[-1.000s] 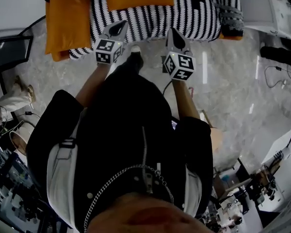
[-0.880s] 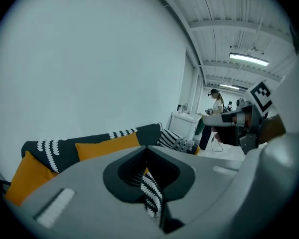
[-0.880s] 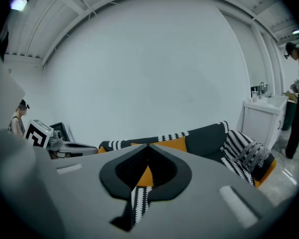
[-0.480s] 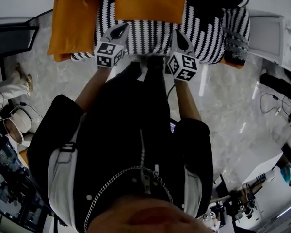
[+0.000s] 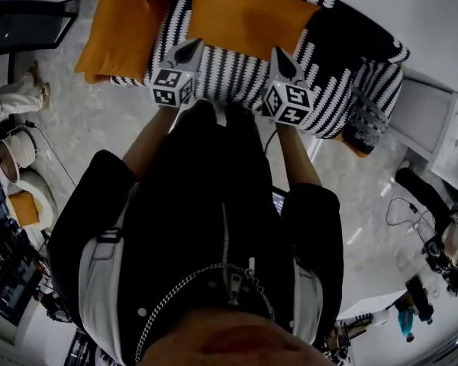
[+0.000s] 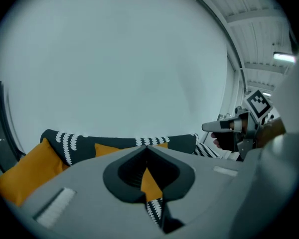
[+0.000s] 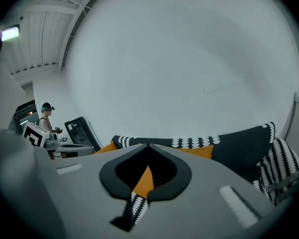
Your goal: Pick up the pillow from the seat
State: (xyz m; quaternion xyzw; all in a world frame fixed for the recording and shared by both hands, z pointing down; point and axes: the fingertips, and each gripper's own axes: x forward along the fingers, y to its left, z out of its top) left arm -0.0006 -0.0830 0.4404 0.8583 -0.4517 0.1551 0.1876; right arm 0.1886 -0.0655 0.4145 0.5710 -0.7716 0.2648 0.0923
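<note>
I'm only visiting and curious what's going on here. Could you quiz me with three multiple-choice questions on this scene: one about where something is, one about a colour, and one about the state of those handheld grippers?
1. Where does the middle pillow lie?
A. On the floor
B. On the striped seat, ahead of both grippers
C. Clamped in a gripper

2. What colour is that pillow?
A. Blue
B. Green
C. Orange

3. How do the two grippers' jaws stand?
A. Both shut, holding nothing
B. Both wide open
C. One shut on a pillow

Answers:
1 B: in the head view the pillow rests on the black-and-white seat, beyond the left gripper and the right gripper.
2 C: it shows plain orange in every view.
3 A: each gripper view shows the jaw tips meeting with nothing between them.
</note>
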